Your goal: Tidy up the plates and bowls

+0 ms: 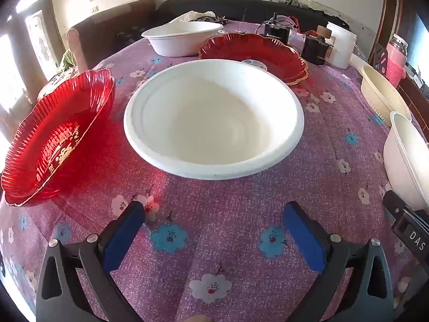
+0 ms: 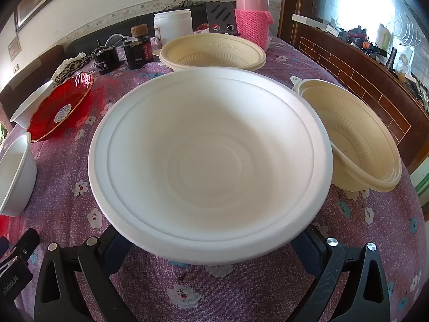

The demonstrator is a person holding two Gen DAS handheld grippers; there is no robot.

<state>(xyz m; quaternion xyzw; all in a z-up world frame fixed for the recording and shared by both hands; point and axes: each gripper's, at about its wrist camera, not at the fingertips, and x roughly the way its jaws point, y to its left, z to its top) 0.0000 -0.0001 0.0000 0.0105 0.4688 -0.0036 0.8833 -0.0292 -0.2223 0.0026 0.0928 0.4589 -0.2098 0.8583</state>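
A white bowl [image 1: 214,119] sits on the purple floral tablecloth ahead of my left gripper [image 1: 214,222], which is open and empty a short way from its near rim. A red glass plate [image 1: 57,139] lies to the left, another red plate [image 1: 254,53] behind, and a further white bowl [image 1: 183,39] at the back. In the right wrist view a large white bowl [image 2: 210,161] fills the middle. My right gripper [image 2: 211,244] is wide open with its fingers under and beside the bowl's near rim. Two cream bowls [image 2: 211,52] [image 2: 356,139] stand behind and to the right.
A pink thermos [image 2: 252,10], white jar [image 2: 173,26], black boxes [image 2: 107,59] and cables crowd the table's far end. Another white bowl [image 2: 14,171] stands at the left, next to the red plate [image 2: 61,107]. A wooden cabinet [image 2: 362,72] runs along the right.
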